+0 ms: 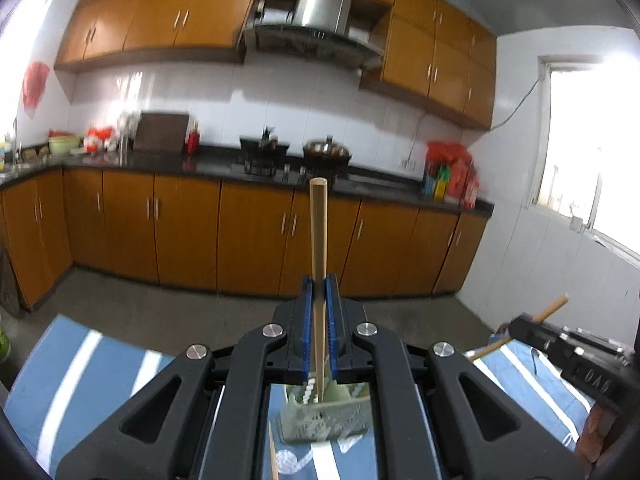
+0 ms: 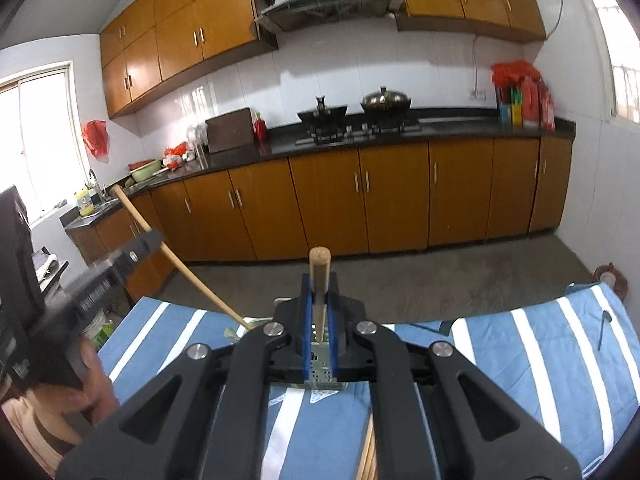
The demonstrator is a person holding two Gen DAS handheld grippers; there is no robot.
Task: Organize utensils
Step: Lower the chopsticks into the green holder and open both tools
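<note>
Blue-striped table cloth (image 2: 532, 344), kitchen cabinets (image 2: 360, 196) behind. Each hand-held gripper — left (image 1: 320, 296), right (image 2: 319, 300) — pinches a wooden chopstick (image 1: 319, 232). Right view alone shows a spoon (image 2: 603, 326).

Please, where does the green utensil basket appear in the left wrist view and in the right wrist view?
Left wrist view: basket at bottom centre, below the left gripper, which is shut on a chopstick.
Right wrist view: only a small part shows between the right gripper's fingers, lower centre.
Shared landmark: the striped cloth under the basket.
</note>
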